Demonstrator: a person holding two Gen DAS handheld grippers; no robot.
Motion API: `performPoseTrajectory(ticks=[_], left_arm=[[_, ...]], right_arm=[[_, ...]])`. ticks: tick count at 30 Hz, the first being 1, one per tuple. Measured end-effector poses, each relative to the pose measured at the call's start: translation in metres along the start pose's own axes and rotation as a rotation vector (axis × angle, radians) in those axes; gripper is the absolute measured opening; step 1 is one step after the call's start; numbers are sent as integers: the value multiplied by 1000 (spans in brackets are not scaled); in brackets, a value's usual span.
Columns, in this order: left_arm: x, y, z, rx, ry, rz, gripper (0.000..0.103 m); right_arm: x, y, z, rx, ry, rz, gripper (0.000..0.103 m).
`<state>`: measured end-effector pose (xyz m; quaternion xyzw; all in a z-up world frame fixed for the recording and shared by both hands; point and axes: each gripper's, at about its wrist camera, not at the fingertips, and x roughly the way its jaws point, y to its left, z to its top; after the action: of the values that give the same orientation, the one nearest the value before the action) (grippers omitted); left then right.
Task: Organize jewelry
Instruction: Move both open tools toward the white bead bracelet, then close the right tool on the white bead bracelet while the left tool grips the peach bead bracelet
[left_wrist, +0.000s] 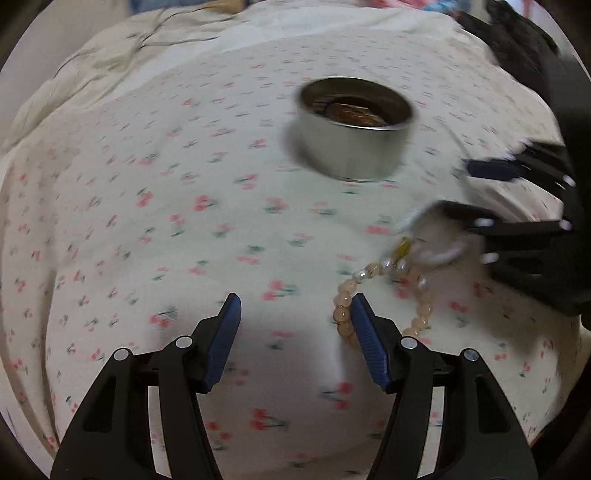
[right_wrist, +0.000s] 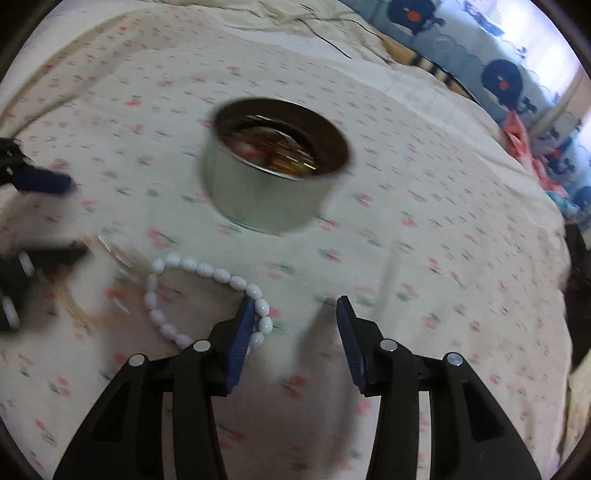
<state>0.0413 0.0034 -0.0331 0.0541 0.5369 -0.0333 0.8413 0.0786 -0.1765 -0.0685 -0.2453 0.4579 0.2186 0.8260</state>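
Note:
A round silver tin (left_wrist: 355, 129) stands on the cherry-print bedsheet, with jewelry inside; it also shows in the right wrist view (right_wrist: 275, 166). A peach bead bracelet (left_wrist: 376, 295) lies just beside my left gripper's right finger. My left gripper (left_wrist: 295, 314) is open and empty. A white oval-bead bracelet (right_wrist: 207, 295) lies on the sheet beside my right gripper's left finger. My right gripper (right_wrist: 295, 314) is open and empty. The right gripper also shows, blurred, at the right of the left wrist view (left_wrist: 480, 192). The left gripper shows blurred at the left of the right wrist view (right_wrist: 44, 218).
The bedsheet (left_wrist: 147, 221) covers the whole surface. A thin dark cable (right_wrist: 332, 33) lies at the far edge. Patterned cloth and pillows (right_wrist: 498, 74) lie at the far right.

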Motion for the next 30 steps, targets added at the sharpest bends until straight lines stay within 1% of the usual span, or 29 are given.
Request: performPoseTrajectory(ticks=[2,3,6,8,11,13,14,15,16,17,19,20,21,23,26,28,30], left_arm=[[0,10,1,-48,1,-31,59],[1,11,2,-51,-1,-41,59],[5,2,2,-11,-7,-61,59],[8,-5,2,18,-16,-67,59],[10,-10,2,20,-23,-72,57],[10,-11,2,31,-34,-93,47],[9,-12,0,37,-37,-98,38],[8,-14,0,43,-40,-104,24],[7,-17,0,54,-42,-116,17],[6,-18,0,62,-45,-121,8],[7,-18,2,51,-42,-140,7],[7,-15,3,37,-41,-155,7],[7,-12,4,23,-41,-169,7],[5,-5,4,-16,-49,-190,7],[-3,8,8,-68,-99,-193,7],[-6,13,9,-88,-115,-190,7],[-2,16,10,-93,-106,-179,7]], right_arm=[[0,-13,-4,36,7,19,45],[-1,-17,-5,50,7,37,45],[0,-24,-8,88,4,109,44],[1,-23,-8,90,-3,146,44],[2,-20,-8,76,-7,153,44],[4,-19,-8,76,-10,161,44],[4,-18,-7,74,-10,161,44],[4,-16,-7,67,-12,161,44],[5,-14,-7,61,-13,160,43],[5,-12,-7,56,-11,162,41],[6,-8,-6,45,-12,189,27],[5,-8,-7,43,-13,197,15],[3,-7,-7,36,-15,202,9],[0,-6,-6,41,-29,213,8],[-6,-14,-2,81,-61,232,8],[-9,-19,0,101,-77,230,8],[-8,-22,1,108,-73,232,8]])
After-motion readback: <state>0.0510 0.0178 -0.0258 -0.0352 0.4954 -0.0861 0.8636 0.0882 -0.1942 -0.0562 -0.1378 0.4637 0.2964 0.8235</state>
